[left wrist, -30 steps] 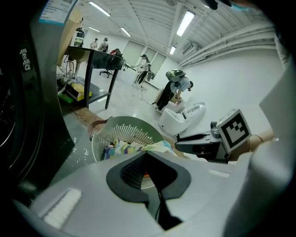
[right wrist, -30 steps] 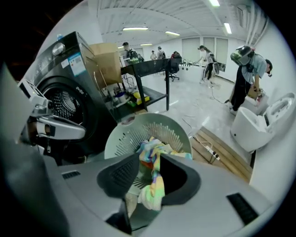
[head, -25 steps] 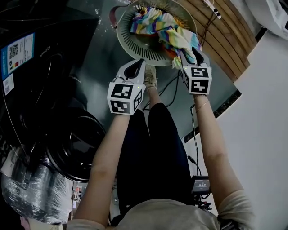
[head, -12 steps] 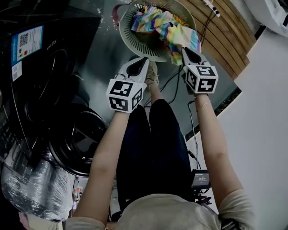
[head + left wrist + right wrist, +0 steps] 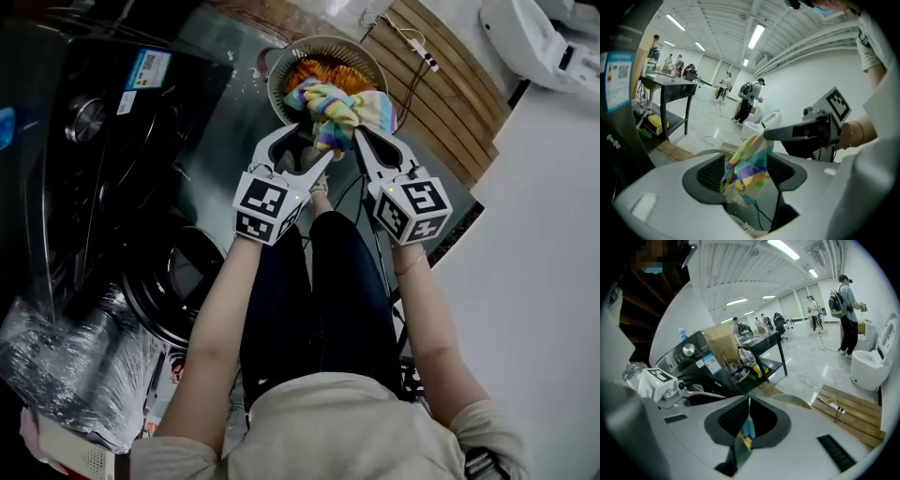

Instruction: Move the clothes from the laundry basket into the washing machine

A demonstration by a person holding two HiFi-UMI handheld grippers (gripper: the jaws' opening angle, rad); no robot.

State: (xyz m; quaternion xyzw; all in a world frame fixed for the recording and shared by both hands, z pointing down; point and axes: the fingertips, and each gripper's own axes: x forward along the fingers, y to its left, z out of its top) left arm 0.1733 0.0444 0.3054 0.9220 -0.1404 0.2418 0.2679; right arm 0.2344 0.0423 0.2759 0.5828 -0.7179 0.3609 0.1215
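1 striped cloth (image 5: 342,105), pinched by the right gripper (image 5: 359,137), hangs between just-opened fingers of the left gripper (image 5: 303,148).

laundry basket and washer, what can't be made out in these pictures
- Laundry basket contents, head view: the striped cloth held by the right gripper covers most; only something orange shows.
- Washing machine drum, head view: too dark to see inside.
- Its label, head view: print too small.
- Cloth's full size, right gripper view: only a sliver shows between the shut jaws.
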